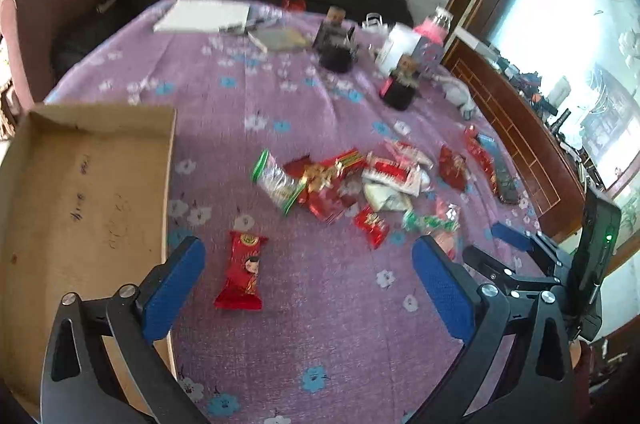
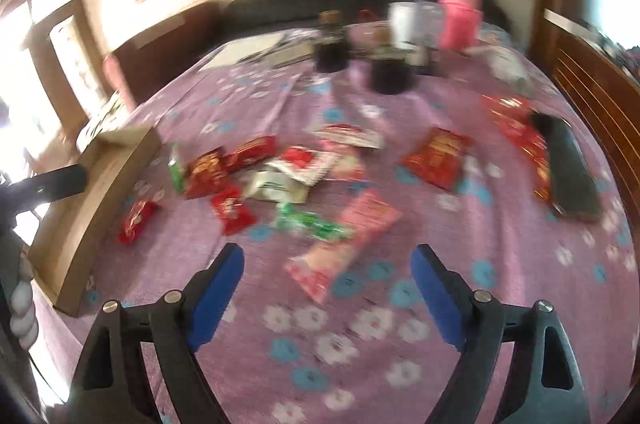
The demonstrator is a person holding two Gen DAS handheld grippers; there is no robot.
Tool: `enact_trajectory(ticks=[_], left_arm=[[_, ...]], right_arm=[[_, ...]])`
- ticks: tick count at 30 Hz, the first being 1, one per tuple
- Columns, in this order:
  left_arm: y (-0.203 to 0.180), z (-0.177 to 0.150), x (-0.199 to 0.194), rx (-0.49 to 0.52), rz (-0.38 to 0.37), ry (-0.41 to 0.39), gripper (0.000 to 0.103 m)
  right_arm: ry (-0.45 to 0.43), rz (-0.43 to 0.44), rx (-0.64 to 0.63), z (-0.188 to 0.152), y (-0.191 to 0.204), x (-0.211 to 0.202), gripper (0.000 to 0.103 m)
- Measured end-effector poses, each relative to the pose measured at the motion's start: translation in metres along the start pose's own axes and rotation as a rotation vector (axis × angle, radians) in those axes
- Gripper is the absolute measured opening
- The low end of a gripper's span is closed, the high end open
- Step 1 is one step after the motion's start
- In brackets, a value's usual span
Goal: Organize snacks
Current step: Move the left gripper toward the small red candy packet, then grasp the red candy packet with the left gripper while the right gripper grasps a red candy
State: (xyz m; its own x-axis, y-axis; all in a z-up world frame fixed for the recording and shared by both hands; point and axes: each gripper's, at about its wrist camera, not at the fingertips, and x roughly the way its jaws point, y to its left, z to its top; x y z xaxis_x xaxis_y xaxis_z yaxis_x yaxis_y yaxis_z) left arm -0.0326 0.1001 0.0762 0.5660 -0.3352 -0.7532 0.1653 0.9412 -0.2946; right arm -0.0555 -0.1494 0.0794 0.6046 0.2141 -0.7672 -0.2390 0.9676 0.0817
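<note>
Several snack packets lie scattered on a purple flowered tablecloth (image 1: 320, 324). In the left wrist view a red packet with a cartoon figure (image 1: 241, 271) lies just ahead of my open, empty left gripper (image 1: 308, 264), right of a shallow cardboard box (image 1: 80, 192). A pile of red, white and green packets (image 1: 340, 184) lies further off. In the right wrist view my right gripper (image 2: 327, 264) is open and empty, with a pink packet (image 2: 348, 244) between and just beyond its fingertips. The cardboard box (image 2: 100, 184) is at the left. The right gripper (image 1: 520, 256) also shows at the right of the left wrist view.
Dark jars (image 1: 336, 48), a white cup (image 1: 400, 44) and a pink-wrapped bottle (image 1: 434, 28) stand at the table's far side, with a white board (image 1: 204, 16). A black remote (image 2: 572, 172) lies at the right edge. A wooden cabinet (image 1: 520, 144) borders the table.
</note>
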Motion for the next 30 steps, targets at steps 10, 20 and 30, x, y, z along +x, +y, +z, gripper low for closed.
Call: enact_trajectory(ticks=[10, 20, 30], left_arm=[[-0.001, -0.005, 0.034, 0.051, -0.009, 0.099, 0.084], [0.002, -0.006, 0.049, 0.083, 0.001, 0.151, 0.084], [0.001, -0.009, 0.047, 0.11, 0.038, 0.174, 0.05]], right_arm=[[0.032, 0.059, -0.024, 0.008, 0.003, 0.027, 0.086], [0.013, 0.103, -0.009, 0.007, 0.006, 0.019, 0.088], [0.026, 0.144, 0.036, 0.013, -0.007, 0.021, 0.088]])
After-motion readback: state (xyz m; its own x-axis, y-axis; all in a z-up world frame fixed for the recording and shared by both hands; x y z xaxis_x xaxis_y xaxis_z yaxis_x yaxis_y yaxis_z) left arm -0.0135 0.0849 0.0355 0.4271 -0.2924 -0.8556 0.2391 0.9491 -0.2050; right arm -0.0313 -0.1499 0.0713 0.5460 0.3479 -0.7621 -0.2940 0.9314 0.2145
